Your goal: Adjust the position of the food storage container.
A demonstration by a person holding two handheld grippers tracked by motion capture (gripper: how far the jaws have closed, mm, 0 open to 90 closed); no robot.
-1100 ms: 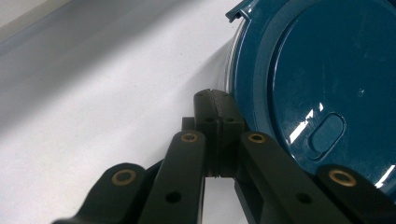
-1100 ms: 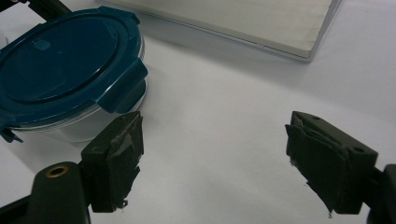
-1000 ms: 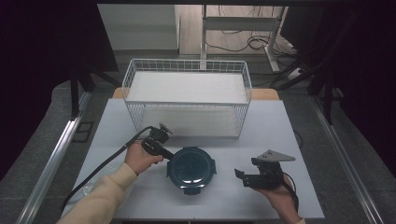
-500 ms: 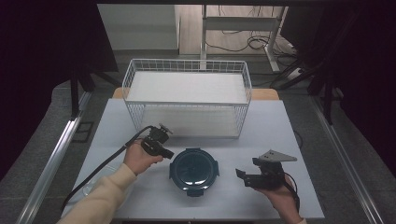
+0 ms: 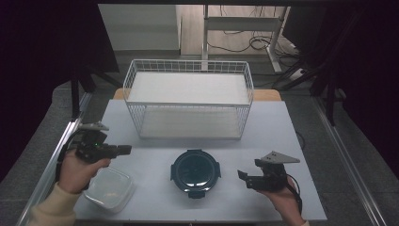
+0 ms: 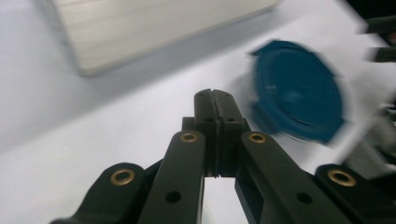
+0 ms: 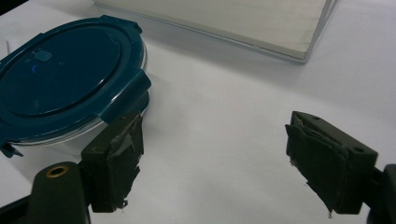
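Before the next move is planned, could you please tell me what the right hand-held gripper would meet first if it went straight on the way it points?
Most likely the round blue-lidded container: the right hand-held gripper, jaws open, points at it across bare table.

The left gripper point(image 5: 123, 150), held in the person's left hand point(image 5: 77, 170) at the near left, lies roughly level with its jaws pressed fully together and nothing between them; a cream sleeve point(image 5: 49, 212) covers the forearm that enters from the bottom edge. The right gripper point(image 5: 242, 174), gripped from below by the right hand point(image 5: 281, 197) at the near right, points toward the left one, its fingers point(image 7: 114, 161) standing wide apart and empty.
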